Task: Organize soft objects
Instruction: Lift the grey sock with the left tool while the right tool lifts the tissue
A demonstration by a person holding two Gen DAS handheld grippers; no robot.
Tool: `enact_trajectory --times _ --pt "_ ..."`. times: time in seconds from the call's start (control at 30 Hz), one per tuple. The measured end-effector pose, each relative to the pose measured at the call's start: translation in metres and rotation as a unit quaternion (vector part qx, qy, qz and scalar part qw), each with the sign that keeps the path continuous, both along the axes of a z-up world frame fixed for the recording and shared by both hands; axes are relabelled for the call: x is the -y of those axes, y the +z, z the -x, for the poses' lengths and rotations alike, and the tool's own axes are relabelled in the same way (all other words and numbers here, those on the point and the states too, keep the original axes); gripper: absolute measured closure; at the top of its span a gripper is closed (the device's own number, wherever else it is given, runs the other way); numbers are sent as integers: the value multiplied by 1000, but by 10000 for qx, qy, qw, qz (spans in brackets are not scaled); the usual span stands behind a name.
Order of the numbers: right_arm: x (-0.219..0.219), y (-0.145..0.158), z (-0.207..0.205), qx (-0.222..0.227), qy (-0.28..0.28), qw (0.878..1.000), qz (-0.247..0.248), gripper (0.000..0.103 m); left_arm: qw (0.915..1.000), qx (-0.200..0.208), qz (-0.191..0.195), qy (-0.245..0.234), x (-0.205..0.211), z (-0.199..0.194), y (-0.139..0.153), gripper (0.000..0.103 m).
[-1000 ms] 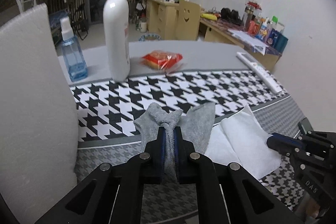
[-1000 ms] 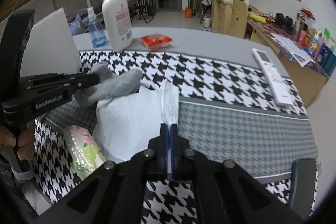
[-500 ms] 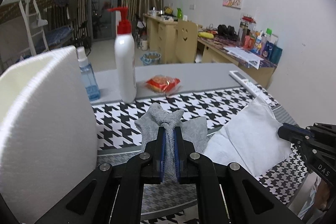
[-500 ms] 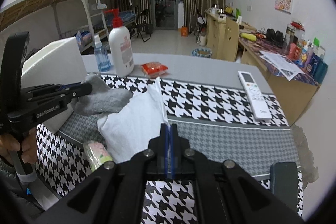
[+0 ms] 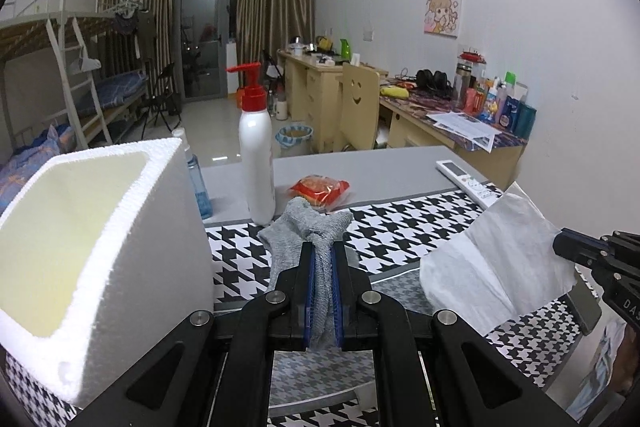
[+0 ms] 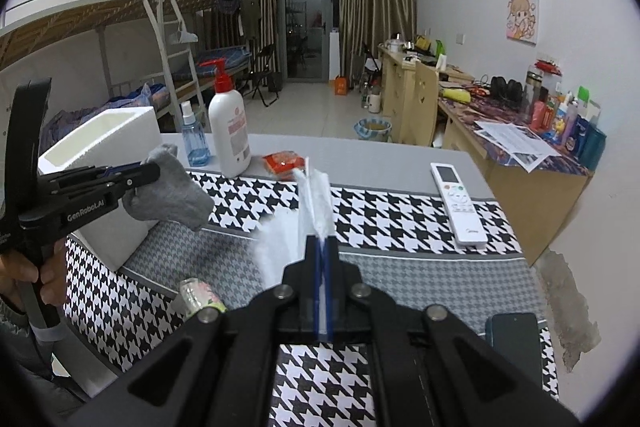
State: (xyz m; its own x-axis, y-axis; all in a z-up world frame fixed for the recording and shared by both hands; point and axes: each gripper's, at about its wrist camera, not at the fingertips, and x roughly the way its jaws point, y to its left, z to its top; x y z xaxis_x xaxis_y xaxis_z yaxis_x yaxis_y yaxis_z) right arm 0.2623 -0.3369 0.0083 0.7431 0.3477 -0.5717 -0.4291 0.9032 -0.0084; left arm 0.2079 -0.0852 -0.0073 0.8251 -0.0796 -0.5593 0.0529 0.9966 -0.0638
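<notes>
Grey sock [image 5: 308,233] is clamped between the closed jaws of the left claw [image 5: 322,263], held above the table [image 5: 380,167] just beside the white foam box [image 5: 132,247]. The right claw [image 6: 321,247] is closed on a white tissue [image 6: 316,195], also lifted off the houndstooth cloth [image 6: 392,211]. A wrapped tissue pack [image 6: 196,297] lies on the cloth below.

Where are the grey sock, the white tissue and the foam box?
grey sock [image 5: 308,231]: left wrist view, bunched top above the jaws.
white tissue [image 5: 496,259]: left wrist view, middle of the sheet.
foam box [image 6: 120,143]: right wrist view, outer side wall.
</notes>
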Motion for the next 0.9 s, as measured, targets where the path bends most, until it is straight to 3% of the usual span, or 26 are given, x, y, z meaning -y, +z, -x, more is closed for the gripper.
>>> enact_trajectory --times 0.4,0.77,0.87,0.9 --pt "2 13 12 193 -47 9998 -38 99 9997 225 1 -47 -2 17 14 95" --pt "2 -30 -11 -550 12 9985 76 98 9996 253 21 -92 -3 25 16 95" --pt "1 -40 -16 -680 34 9976 85 90 9996 258 16 -107 -3 25 17 95" --pt "1 -44 -18 -741 36 9972 69 80 9996 253 18 -113 -3 26 17 95"
